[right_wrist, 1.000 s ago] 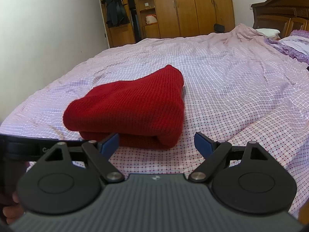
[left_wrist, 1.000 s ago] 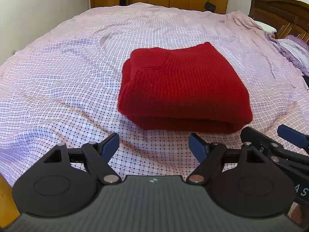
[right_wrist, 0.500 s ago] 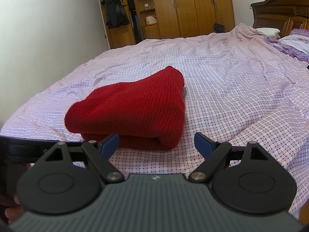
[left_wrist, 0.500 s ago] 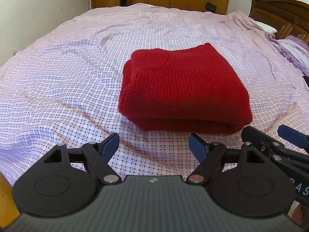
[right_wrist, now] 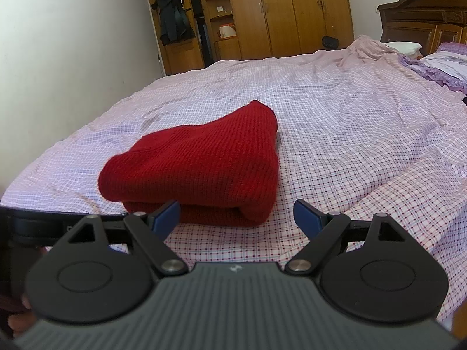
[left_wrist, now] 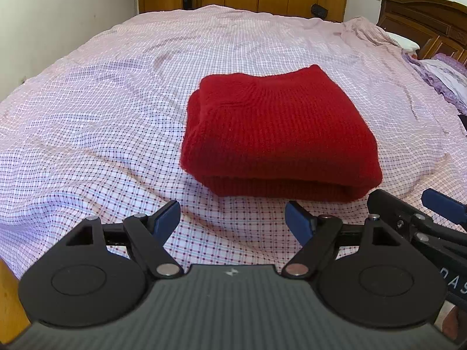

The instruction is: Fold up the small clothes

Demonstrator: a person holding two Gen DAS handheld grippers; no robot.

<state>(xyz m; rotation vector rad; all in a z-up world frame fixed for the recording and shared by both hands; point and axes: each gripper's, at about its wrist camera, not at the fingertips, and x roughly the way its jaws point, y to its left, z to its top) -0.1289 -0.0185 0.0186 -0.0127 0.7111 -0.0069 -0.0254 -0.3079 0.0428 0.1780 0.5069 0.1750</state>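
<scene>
I am seeing a folded red sweater lying on the checked pink bedsheet, wooden wardrobes standing beyond it. Near the sweater, I am holding the left gripper and right gripper released, both empty. The letters "DAS" are showing on the right gripper's body.

A wide bed fills both views, covered by a rumpled pink checked sheet. 1 folded red sweater lies directly on the sheet, near the front edge, its thick folded side facing forward. At the far right, purple frilled bedding and a white pillow rest by the headboard.
</scene>
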